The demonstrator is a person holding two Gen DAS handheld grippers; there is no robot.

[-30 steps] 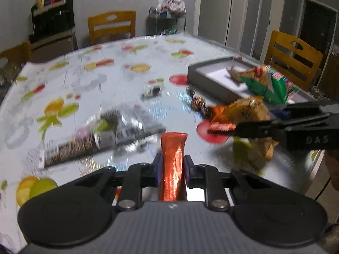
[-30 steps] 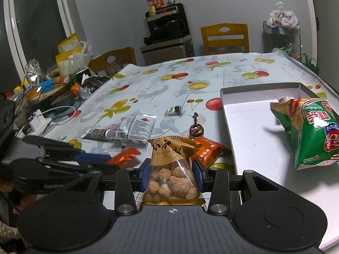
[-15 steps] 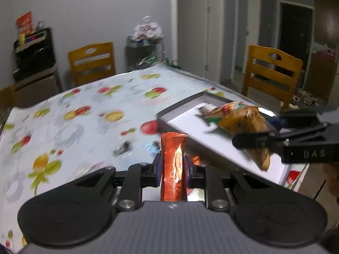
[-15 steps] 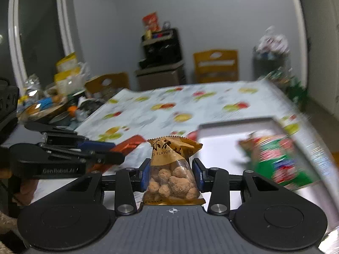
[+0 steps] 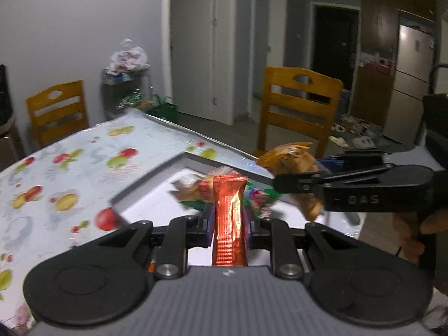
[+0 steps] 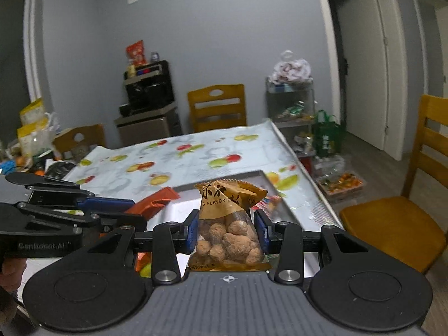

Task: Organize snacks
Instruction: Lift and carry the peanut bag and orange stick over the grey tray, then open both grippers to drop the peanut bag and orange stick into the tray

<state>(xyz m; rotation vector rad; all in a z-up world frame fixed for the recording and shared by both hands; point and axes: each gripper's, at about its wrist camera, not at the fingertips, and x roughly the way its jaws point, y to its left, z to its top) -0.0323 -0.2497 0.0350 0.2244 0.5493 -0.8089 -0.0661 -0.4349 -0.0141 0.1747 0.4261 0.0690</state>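
Note:
My left gripper [image 5: 229, 221] is shut on a shiny red-orange snack bar [image 5: 229, 218] that stands upright between its pads. My right gripper [image 6: 227, 231] is shut on a tan bag of round brown snacks [image 6: 228, 224]. Both hang above the near end of a grey tray [image 5: 156, 176] with a white floor, which lies on the fruit-print tablecloth [image 5: 70, 168]. A green and red snack bag [image 5: 257, 198] rests in the tray, blurred and partly hidden behind the bar. In the left wrist view the right gripper [image 5: 282, 180] comes in from the right with its tan bag [image 5: 294, 156].
Wooden chairs stand around the table: one beyond the tray [image 5: 299, 112], one at the far end [image 6: 217, 106], one at the right [image 6: 414, 196]. A shelf with bags [image 6: 291, 95] and a dark cabinet [image 6: 148, 95] line the back wall. A person's hand [image 5: 414, 224] holds the right gripper.
Both grippers have lifted and swung toward the tray, still holding their snacks. The loose packets on the tablecloth have dropped out of view, and the tray now lies right below the fingers.

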